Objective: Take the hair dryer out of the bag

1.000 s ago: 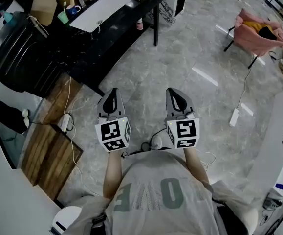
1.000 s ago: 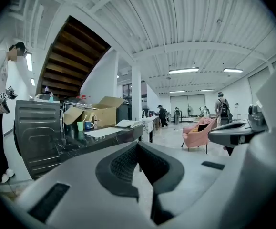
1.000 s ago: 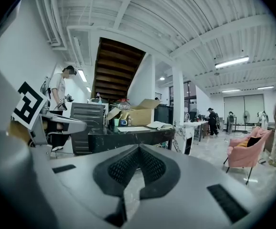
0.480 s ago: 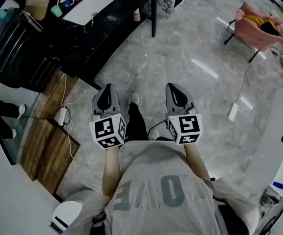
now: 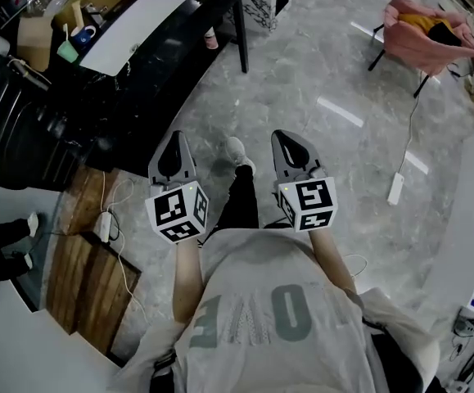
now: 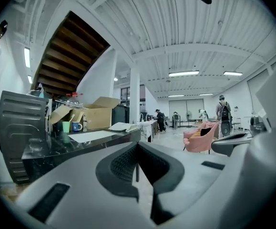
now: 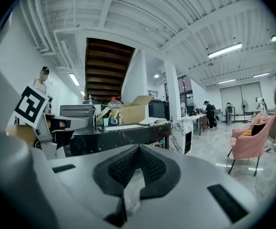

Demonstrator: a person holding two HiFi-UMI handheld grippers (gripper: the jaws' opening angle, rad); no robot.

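Left claw (image 5: 173,142) and right claw (image 5: 290,144), pressed together empty, have neared the table (image 5: 138,76) bearing an open cardboard box (image 6: 97,117).

Black table (image 5: 181,33) with box (image 5: 35,42), mug (image 5: 83,34), paper (image 5: 132,33)

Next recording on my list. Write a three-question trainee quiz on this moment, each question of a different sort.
1. True or false: the left gripper holds a hair dryer.
2. What colour is the chair at the head view's upper right? A pink, B blue, C green.
3. Fill in: the right gripper has its jaws ___.

Key: 1 false, its jaws are shut on nothing; 2 A; 3 shut.
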